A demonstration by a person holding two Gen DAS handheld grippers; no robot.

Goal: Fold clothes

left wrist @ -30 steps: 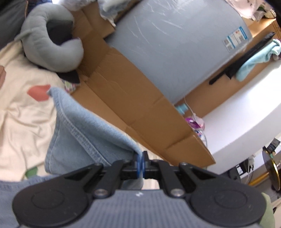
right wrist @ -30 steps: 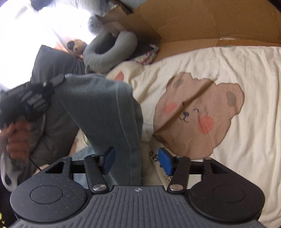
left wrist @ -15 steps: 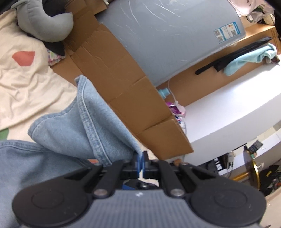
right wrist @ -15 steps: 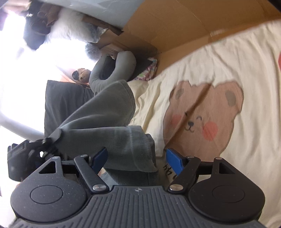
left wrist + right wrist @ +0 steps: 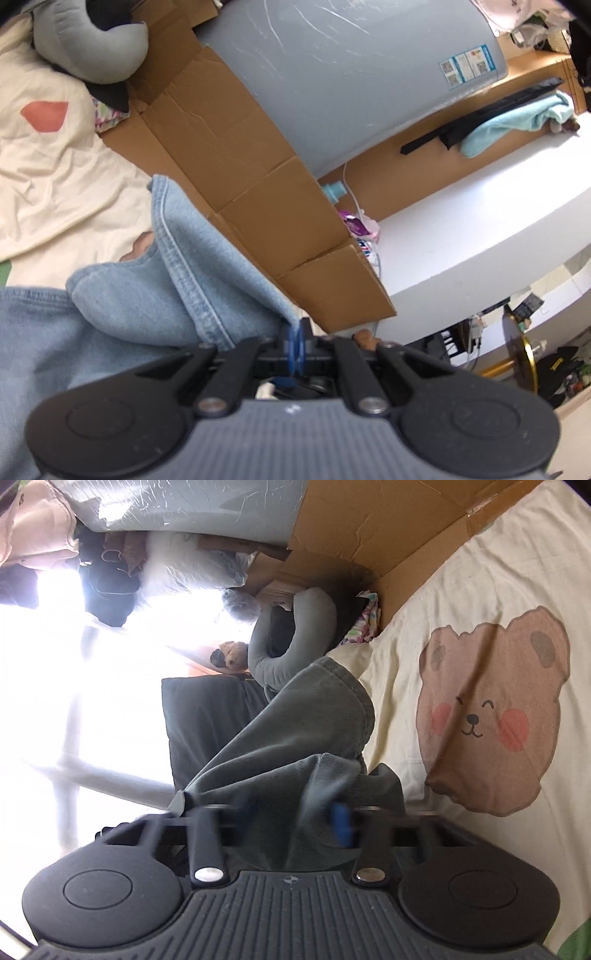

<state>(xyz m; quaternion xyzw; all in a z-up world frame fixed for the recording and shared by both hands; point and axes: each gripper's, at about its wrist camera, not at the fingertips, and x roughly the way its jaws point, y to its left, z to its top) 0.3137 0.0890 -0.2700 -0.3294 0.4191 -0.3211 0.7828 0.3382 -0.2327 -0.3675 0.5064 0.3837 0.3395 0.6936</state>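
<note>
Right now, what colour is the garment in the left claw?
Light blue denim, clearest in the left wrist view.

Closing right hand-held gripper [image 5: 295,821] around bunched denim jeans [image 5: 306,734] on bear-print cream blanket [image 5: 491,709]

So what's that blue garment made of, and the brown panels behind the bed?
The blue garment looks like washed denim, probably jeans: faded light blue, a matte woven face and a double-stitched hem. The brown panels look like corrugated cardboard: flat matte brown sheets with fold creases and flap edges, likely flattened boxes. The bedsheet under it seems soft printed cotton, though that is a guess.
</note>
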